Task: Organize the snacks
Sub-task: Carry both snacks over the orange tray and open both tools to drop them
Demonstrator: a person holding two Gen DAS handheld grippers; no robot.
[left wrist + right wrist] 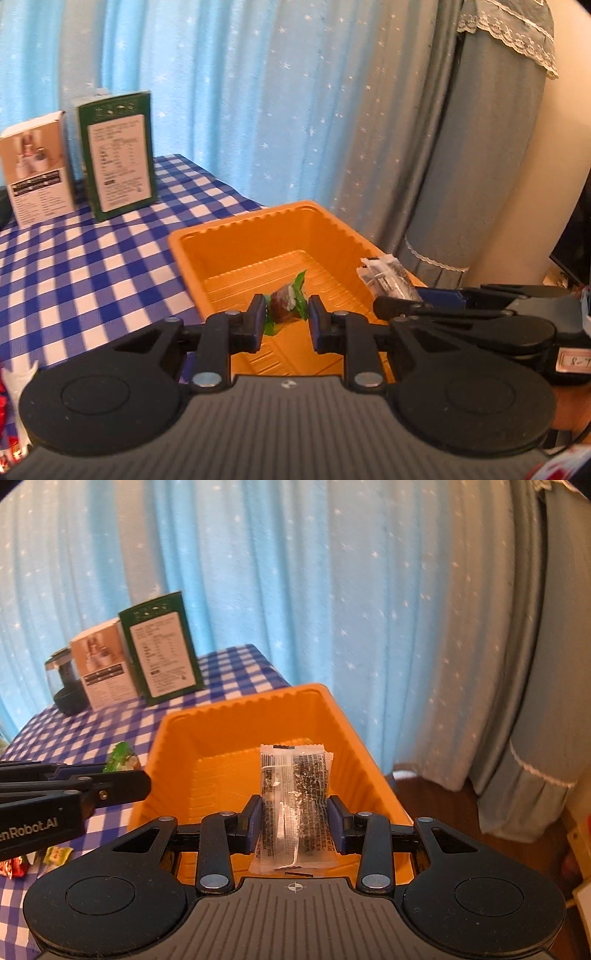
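Observation:
An orange plastic tray (192, 251) (166, 746) sits at the right end of a blue-and-white checked table. My left gripper (287, 325) hangs over the tray's near part, shut on a small brown candy in a green wrapper (288, 301). My right gripper (295, 818) is shut on a clear packet of dark snack (295, 797) that stands upright above the tray's inside. In the left wrist view the right gripper (399, 306) comes in from the right with the packet (388, 280) sticking up. In the right wrist view the left gripper (122, 782) reaches in from the left with the green candy (120, 758).
A green box (118, 155) and a white box (37, 173) stand at the back of the table, with a dark glass jar (64, 686) beside them. Loose wrapped candies (55, 854) lie on the cloth at the near left. Blue starred curtains hang behind.

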